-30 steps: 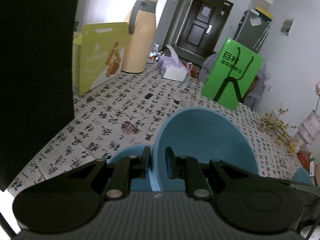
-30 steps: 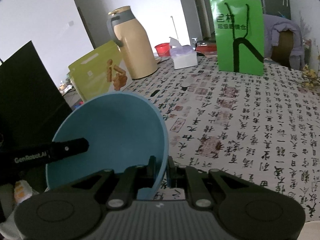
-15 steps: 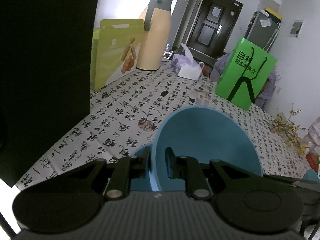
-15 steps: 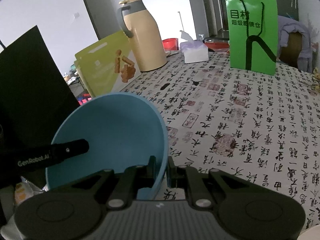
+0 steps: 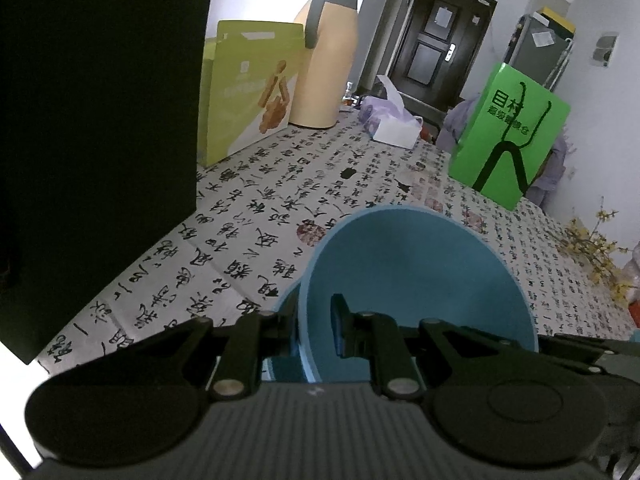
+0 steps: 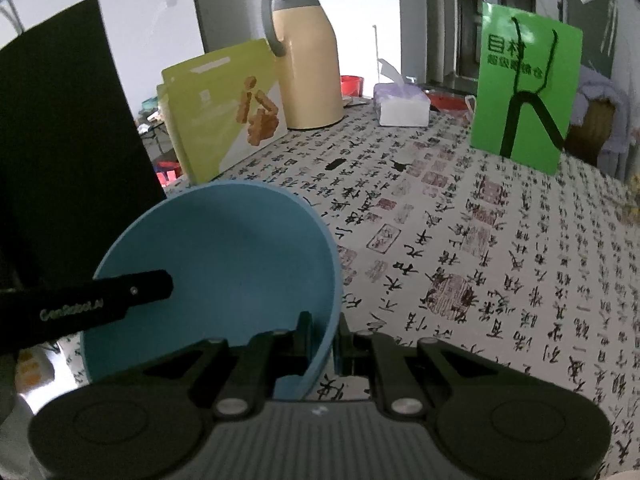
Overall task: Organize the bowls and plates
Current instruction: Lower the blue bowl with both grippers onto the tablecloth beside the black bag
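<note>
A large blue bowl (image 5: 420, 280) is held between both grippers above the calligraphy tablecloth (image 5: 260, 208). My left gripper (image 5: 314, 330) is shut on its left rim. My right gripper (image 6: 322, 338) is shut on its right rim; the bowl (image 6: 224, 256) fills the lower left of the right wrist view. The left gripper's finger (image 6: 100, 300) reaches across the bowl in that view. A second blue dish (image 5: 286, 308) shows just under the bowl's left edge in the left wrist view; most of it is hidden.
A black box (image 5: 92, 120) stands close on the left. Behind are a yellow-green bag (image 5: 248, 88), a beige thermos jug (image 5: 324, 64), a tissue pack (image 5: 388, 124) and a green paper bag (image 5: 508, 148). Yellow flowers (image 5: 592, 244) lie at the right.
Both grippers have carried the bowl leftward and forward; the black box, bag and jug have shifted right and grown in the left wrist view. Both grips are unchanged.
</note>
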The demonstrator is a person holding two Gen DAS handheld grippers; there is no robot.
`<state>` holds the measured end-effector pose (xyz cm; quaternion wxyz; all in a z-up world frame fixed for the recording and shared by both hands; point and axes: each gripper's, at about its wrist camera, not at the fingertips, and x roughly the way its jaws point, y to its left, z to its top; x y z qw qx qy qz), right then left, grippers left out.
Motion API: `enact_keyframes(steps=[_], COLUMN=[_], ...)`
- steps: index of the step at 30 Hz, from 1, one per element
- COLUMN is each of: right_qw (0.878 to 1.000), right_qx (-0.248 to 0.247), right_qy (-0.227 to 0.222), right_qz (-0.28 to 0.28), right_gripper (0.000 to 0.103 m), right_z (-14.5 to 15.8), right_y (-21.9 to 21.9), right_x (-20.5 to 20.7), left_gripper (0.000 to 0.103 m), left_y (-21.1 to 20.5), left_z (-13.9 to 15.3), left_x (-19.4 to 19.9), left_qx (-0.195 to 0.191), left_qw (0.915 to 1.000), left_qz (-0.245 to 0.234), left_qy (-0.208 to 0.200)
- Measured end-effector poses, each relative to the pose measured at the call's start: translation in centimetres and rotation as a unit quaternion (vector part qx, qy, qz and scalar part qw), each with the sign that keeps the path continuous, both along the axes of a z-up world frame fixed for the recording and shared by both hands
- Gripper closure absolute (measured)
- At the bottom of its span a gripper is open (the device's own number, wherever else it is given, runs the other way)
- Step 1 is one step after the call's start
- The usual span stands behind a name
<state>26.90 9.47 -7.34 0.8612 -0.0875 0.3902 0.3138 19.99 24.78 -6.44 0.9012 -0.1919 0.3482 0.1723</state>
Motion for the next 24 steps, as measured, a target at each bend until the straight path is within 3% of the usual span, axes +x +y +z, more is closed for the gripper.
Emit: enact_keyframes(steps=[13,24], right_qw=[0.996,0.983], right_qx=[-0.054,-0.108], right_qy=[-0.066,-0.145], right_qz=[0.015,0.031], right_gripper=[0.088,0.086], right_z=[-0.4,-1.1], right_y=[1.8,3.1], right_x=[-1.5,-2.9], left_gripper=[0.087,0.087], left_y=[-0.3,-0.1], left_z=[-0.5,-1.9], left_x=[-0.3,0.0], left_qx=[0.016,0.014], left_qw=[0.9998,0.9997], left_qz=[0.005,0.007], left_qy=[0.003,0.016])
